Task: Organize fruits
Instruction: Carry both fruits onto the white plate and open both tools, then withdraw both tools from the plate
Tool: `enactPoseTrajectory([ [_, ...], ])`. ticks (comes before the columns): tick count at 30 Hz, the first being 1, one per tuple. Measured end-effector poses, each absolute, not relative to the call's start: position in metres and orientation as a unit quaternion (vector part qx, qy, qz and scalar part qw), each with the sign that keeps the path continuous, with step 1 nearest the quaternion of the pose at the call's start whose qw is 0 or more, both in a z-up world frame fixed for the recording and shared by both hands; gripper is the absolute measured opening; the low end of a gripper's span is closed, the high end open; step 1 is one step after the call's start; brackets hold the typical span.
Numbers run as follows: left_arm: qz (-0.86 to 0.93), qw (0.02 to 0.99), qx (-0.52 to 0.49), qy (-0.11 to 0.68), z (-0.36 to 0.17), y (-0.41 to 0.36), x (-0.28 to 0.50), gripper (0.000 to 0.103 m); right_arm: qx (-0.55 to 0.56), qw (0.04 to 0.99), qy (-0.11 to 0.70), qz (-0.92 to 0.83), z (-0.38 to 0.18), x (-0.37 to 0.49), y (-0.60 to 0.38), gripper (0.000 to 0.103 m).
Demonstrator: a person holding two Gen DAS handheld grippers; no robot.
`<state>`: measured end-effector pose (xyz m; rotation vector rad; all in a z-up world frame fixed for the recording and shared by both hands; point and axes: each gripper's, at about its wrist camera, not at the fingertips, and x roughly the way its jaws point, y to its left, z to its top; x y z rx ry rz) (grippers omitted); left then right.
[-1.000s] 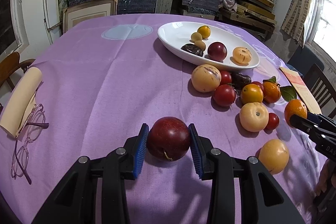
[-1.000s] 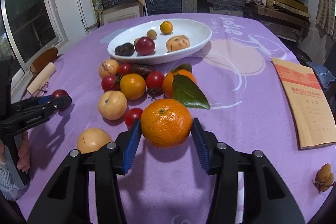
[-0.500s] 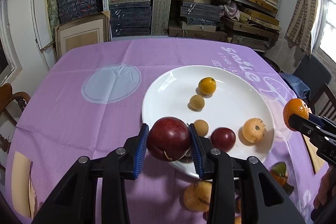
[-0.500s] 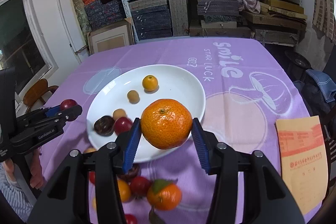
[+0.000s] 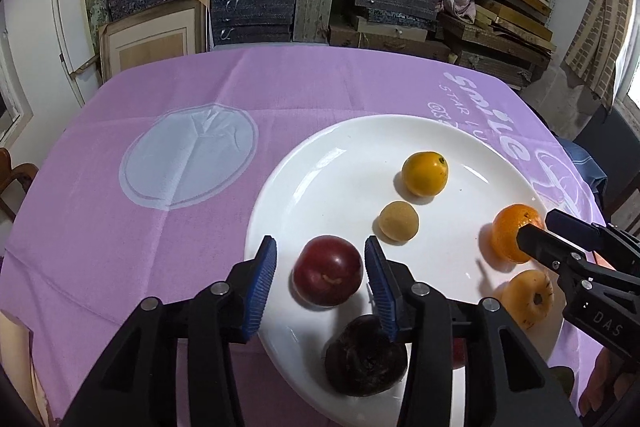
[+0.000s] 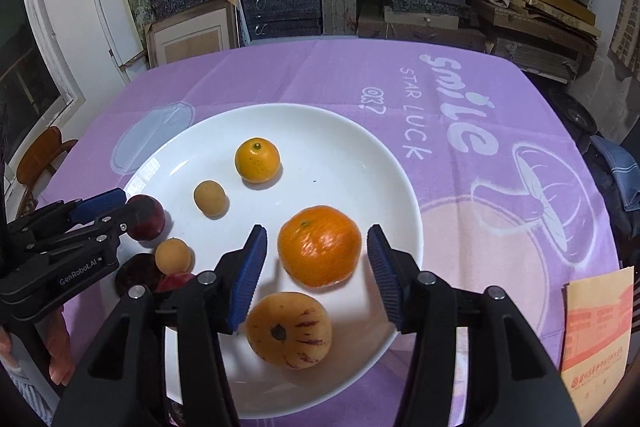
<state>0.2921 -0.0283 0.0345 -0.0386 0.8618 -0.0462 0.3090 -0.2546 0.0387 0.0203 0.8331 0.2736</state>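
Fingers (image 5: 266, 267) spread off red fruit (image 5: 328, 270) near plate (image 5: 320, 163) rim.

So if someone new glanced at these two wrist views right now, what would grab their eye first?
Probably the big white round plate on the purple tablecloth, with a gripper over each side. The open left gripper straddles a dark red plum near the plate's left edge. The open right gripper brackets a bright orange tangerine towards the right.

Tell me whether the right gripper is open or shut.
Open: the right gripper shows gaps between both blue pads and the orange resting on the plate.
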Motion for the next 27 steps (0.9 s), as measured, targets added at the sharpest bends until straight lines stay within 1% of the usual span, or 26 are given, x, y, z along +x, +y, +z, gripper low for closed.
enactPoseTrajectory([
  [2,-0.018,0.913,-0.022,0.408,0.042,-0.025,0.284,0.054,0.018,0.911,0.390,0.137,0.049,0.298,-0.258,0.053],
  [3,-0.017,0.915,-0.026,0.402,0.046,-0.021,0.278,0.055,0.023,0.914,0.379,0.140,0.056,0.290,-0.261,0.054],
  [5,-0.016,0.918,-0.029,0.394,0.056,-0.015,0.264,0.057,0.035,0.923,0.355,0.141,0.071,0.268,-0.269,0.064],
  [7,-0.011,0.922,-0.030,0.386,0.063,-0.008,0.244,0.063,0.052,0.932,0.328,0.143,0.083,0.239,-0.279,0.080],
  [8,-0.009,0.923,-0.030,0.383,0.065,-0.005,0.233,0.067,0.059,0.935,0.317,0.146,0.087,0.225,-0.284,0.083],
  [12,-0.004,0.925,-0.038,0.378,0.060,0.005,0.177,0.070,0.091,0.940,0.295,0.142,0.084,0.169,-0.306,0.086],
  [16,-0.012,0.917,-0.049,0.396,0.041,0.002,0.125,0.072,0.124,0.945,0.277,0.121,0.063,0.121,-0.325,0.094],
  [18,-0.026,0.913,-0.050,0.404,0.032,-0.007,0.101,0.072,0.133,0.948,0.266,0.109,0.049,0.101,-0.335,0.095],
  [21,-0.054,0.908,-0.031,0.414,0.024,-0.028,0.073,0.072,0.129,0.951,0.270,0.085,0.036,0.089,-0.345,0.096],
  [24,-0.079,0.907,-0.001,0.413,0.022,-0.054,0.050,0.073,0.159,0.944,0.276,0.083,0.030,0.092,-0.358,0.096],
  [25,-0.086,0.908,0.008,0.410,0.020,-0.063,0.047,0.074,0.170,0.942,0.278,0.084,0.029,0.093,-0.362,0.096],
  [27,-0.091,0.909,0.022,0.405,0.018,-0.075,0.042,0.083,0.179,0.939,0.281,0.081,0.027,0.095,-0.366,0.096],
])
